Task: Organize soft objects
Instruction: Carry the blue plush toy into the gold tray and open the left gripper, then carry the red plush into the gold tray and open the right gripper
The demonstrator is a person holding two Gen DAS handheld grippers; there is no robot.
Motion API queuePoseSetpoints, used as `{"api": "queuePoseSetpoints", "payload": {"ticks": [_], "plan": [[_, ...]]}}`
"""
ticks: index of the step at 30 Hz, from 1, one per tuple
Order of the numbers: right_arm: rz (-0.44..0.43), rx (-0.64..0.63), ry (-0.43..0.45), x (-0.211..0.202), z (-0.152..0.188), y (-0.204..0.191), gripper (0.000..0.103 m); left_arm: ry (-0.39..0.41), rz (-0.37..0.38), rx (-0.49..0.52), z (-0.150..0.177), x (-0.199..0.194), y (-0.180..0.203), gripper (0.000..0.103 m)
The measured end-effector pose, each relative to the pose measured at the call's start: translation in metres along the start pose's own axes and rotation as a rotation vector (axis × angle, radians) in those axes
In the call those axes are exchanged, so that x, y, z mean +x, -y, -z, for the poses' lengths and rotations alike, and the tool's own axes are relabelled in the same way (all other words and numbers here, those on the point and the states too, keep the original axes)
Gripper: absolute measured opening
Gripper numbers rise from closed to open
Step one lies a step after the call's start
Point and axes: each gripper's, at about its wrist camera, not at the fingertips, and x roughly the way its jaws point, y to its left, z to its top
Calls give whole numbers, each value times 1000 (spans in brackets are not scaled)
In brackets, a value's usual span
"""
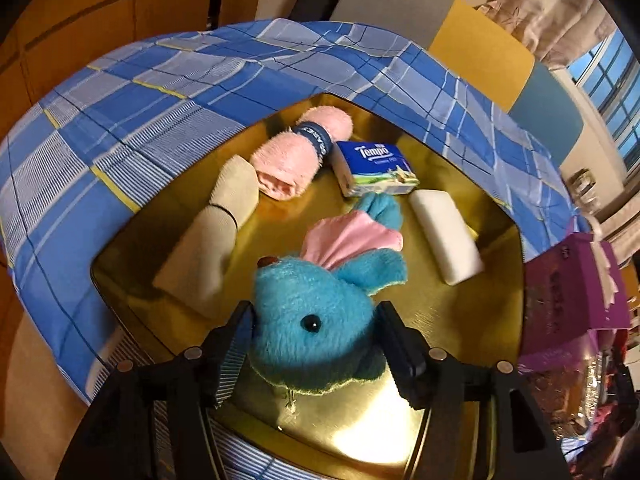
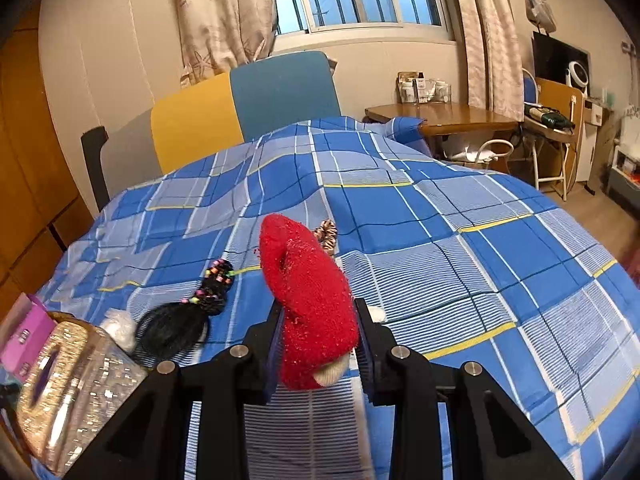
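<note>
Blue plush toy [image 1: 316, 320], fuzzy, rounded, pink-lined ears: held at the head between the left gripper [image 1: 316, 336] fingers, closed against it, over the near edge of the gold tray [image 1: 460, 320] on the bed [image 2: 440, 240]; red fleecy sock [image 2: 308, 304], limp, pinched in the nearly closed right gripper [image 2: 320, 344] above the bedcover. Tray contents: rolled pink towel [image 1: 296, 156], beige cloth roll [image 1: 216, 232], Tempo tissue pack [image 1: 372, 168], white block [image 1: 446, 236]. Risk, judged: compressible plush could slip or snag neighbours on release.

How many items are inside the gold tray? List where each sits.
5. Beige cloth at left, pink towel roll far left, Tempo tissue pack at the back, white bar at right, blue plush nearest, between the left gripper jaws. More may hide beneath.
</note>
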Motion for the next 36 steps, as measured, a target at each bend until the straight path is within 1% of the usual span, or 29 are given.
{"api": "queuePoseSetpoints", "payload": {"ticks": [3, 6, 8, 10, 12, 13, 14, 16, 17, 19, 22, 25, 28, 32, 36], "plan": [[-20, 24, 8, -15, -3, -10, 32, 3, -1, 20, 3, 1, 2, 63], [-48, 11, 28, -32, -10, -29, 32, 30, -33, 54, -1, 3, 7, 63], [-81, -7, 56, -49, -17, -49, 32, 45, -56, 40, -9, 6, 5, 62], [-119, -32, 83, -65, -23, -73, 32, 53, -44, 20, -16, 6, 2, 62], [-150, -65, 102, -79, -27, -99, 32, 63, -43, 24, -21, 2, 2, 62], [-160, -76, 106, -83, -28, -109, 32, 71, -46, 28, -21, 0, 2, 63], [-185, -95, 116, -91, -30, -126, 32, 83, -43, 32, -21, -3, 2, 68], [-222, -111, 128, -99, -31, -150, 32, 98, -16, 36, -20, -9, 0, 73], [-251, -120, 129, -104, -32, -167, 32, 105, 7, 40, -18, -13, -2, 73], [-292, -125, 126, -108, -31, -188, 32, 111, 21, 51, -16, -18, -3, 73], [-379, -154, 107, -113, -26, -235, 32, 123, 36, 56, -10, -27, -7, 73], [-431, -217, 86, -113, -14, -280, 32, 115, 67, 60, -3, -32, -12, 73], [-480, -261, 43, -109, 3, -321, 32, 106, 72, 72, 3, -34, -16, 72], [-521, -290, -45, -93, 28, -362, 32, 116, 71, 101, 11, -40, -21, 72], [-518, -331, -137, -69, 54, -399, 32, 126, 55, 130, 17, -45, -24, 72]]}}
